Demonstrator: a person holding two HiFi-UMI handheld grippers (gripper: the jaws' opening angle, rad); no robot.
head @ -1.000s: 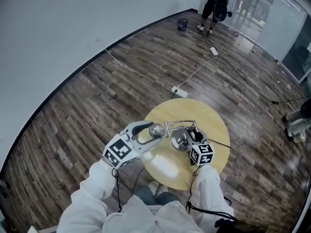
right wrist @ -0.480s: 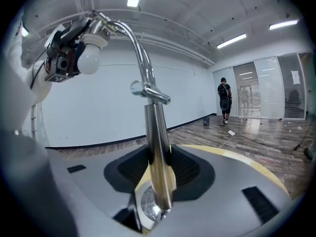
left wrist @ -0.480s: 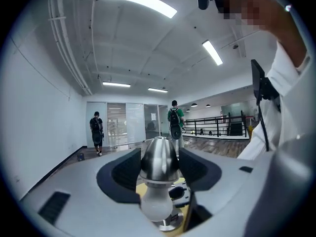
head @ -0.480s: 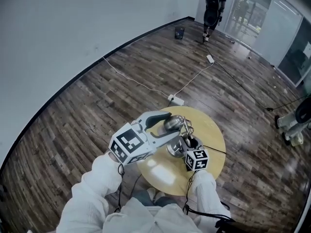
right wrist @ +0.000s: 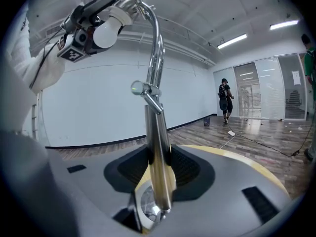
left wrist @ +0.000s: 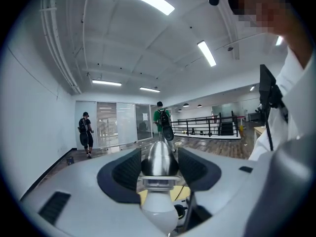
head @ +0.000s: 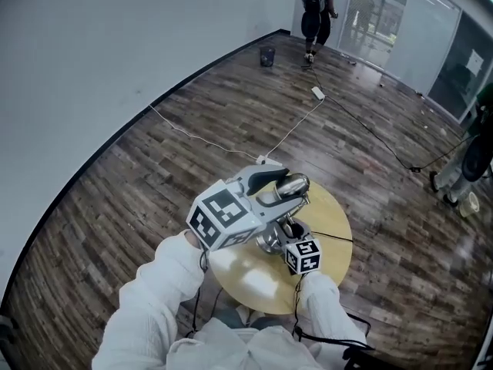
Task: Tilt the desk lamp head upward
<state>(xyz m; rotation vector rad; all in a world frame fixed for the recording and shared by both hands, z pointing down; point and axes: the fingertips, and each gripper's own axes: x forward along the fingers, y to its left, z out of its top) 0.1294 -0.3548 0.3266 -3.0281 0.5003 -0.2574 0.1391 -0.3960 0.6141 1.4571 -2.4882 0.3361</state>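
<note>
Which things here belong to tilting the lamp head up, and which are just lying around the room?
Part of the job:
- lamp head, gripped by the left gripper
- lamp stem, gripped by the right gripper
- lamp base
- round table

Just lying about:
- power strip on the floor
- floor cables
- bin by the wall
- person near the glass doors

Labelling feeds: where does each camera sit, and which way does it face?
Head view: on the head, facing down at the table; both sleeves, left gripper, right gripper show.
Left gripper view: on that gripper, facing along jaws shut on the lamp head; clothing at right.
Right gripper view: on that gripper, facing along jaws shut on the stem; left sleeve upper left.
Both gripper views show the bulb.
</note>
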